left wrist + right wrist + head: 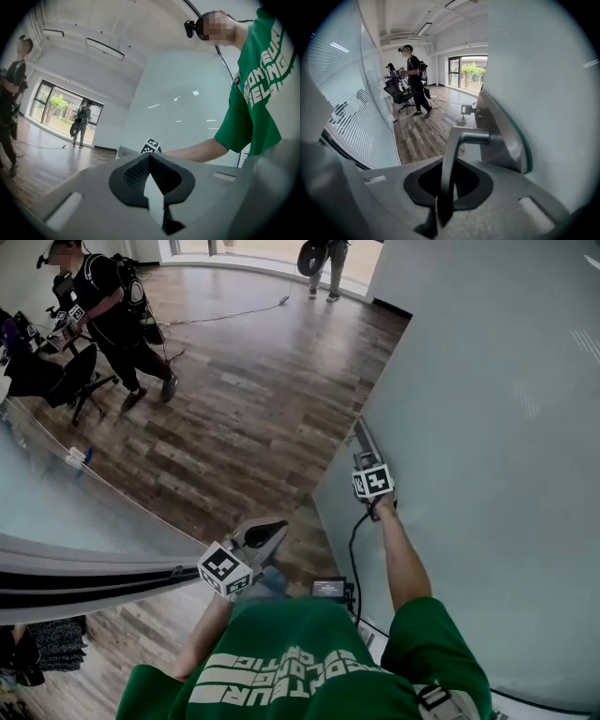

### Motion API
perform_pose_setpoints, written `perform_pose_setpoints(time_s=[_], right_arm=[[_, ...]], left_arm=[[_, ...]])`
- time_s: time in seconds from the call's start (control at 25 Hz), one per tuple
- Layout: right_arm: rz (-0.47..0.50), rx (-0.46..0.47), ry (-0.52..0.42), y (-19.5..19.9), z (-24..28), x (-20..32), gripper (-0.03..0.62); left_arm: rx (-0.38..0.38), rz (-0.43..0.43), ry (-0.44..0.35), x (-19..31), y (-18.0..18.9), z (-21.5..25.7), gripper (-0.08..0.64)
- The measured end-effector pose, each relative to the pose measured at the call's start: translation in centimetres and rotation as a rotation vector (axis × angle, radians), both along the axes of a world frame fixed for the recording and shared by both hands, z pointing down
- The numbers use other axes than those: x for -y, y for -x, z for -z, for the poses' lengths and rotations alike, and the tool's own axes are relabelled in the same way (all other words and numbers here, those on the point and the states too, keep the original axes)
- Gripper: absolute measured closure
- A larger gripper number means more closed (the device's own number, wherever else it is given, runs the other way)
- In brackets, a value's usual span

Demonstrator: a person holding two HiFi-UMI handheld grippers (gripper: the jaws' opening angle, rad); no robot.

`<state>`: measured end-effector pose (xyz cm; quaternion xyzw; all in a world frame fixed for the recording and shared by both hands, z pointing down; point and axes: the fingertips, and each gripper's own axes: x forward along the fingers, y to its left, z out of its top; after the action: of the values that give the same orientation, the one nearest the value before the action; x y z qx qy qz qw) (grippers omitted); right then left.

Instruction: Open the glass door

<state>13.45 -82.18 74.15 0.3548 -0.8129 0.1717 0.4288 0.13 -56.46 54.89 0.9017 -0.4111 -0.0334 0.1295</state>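
Note:
The frosted glass door stands swung out from its frame, its edge near the middle of the head view. My right gripper is shut on the metal lever handle, which runs down between its pads from the steel lock plate on the door's edge. My left gripper hangs free in front of my body, level, away from the door. Its jaws look closed together with nothing held. In the left gripper view the door pane and my right forearm lie beyond the left gripper.
A striped frosted glass wall runs along the left. Wood floor lies beyond the doorway. A person with gear stands by an office chair, another person near the far windows. A cable crosses the floor.

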Motion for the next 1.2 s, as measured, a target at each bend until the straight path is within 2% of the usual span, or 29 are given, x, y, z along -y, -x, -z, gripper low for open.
perform_pose_setpoints(time_s=[0.48,0.84,1.2], right_arm=[[-0.134,-0.011,-0.011,-6.4,-0.1,4.0,0.577],[-0.223,-0.018,-0.017,-11.5,-0.4,7.5,0.577],[-0.272,-0.025,0.0,-15.8,-1.2,9.6,0.577]], left_arm=[[-0.024,-0.113,-0.009,5.1,0.0,0.2,0.543],[-0.016,-0.177,0.004,8.2,-2.9,-0.1,0.543],[-0.003,-0.188,-0.008,12.0,-5.5,0.1,0.543]])
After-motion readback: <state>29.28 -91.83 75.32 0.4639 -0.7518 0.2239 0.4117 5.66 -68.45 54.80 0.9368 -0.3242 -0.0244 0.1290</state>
